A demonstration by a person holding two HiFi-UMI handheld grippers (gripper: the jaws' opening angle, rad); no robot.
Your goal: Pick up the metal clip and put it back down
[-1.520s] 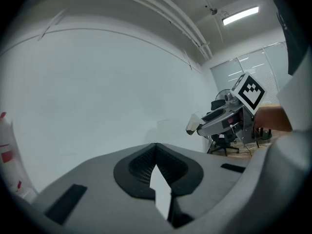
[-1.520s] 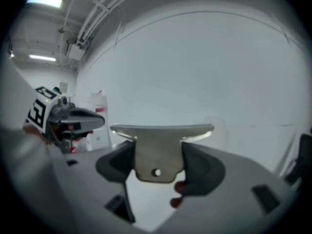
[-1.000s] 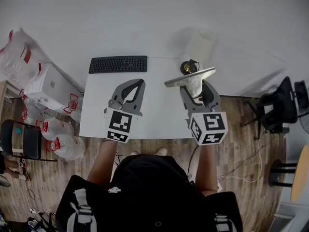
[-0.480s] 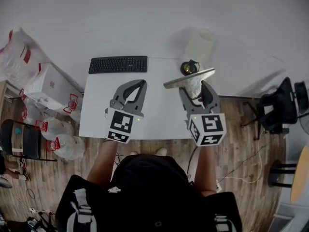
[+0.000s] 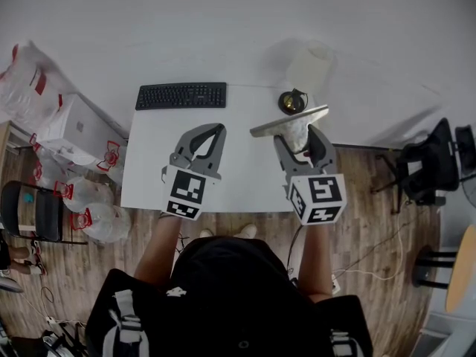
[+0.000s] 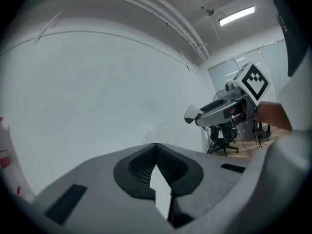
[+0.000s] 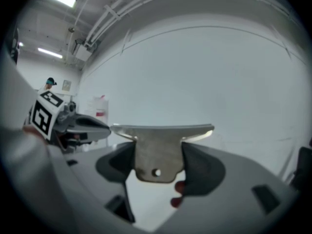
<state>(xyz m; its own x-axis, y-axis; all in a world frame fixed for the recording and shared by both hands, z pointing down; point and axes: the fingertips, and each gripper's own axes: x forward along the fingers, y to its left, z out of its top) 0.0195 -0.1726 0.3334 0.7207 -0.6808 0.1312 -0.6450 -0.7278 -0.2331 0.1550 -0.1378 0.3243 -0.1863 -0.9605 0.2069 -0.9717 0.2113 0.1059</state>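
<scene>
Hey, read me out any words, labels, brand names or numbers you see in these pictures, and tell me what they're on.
No text can be read anywhere.
Keyboard: key letters too small.
Plastic bags: red print blurred.
Marker cubes: square patterns only, no words.
Metal clip: no marking shows.

Office-type workroom; white desk (image 5: 149, 177) with black computer keyboard (image 5: 181, 96) against a bare white wall; black swivel chair (image 5: 428, 162) on wood-plank floor (image 5: 372, 222); fluorescent strip light (image 6: 236, 15) on the ceiling.
</scene>
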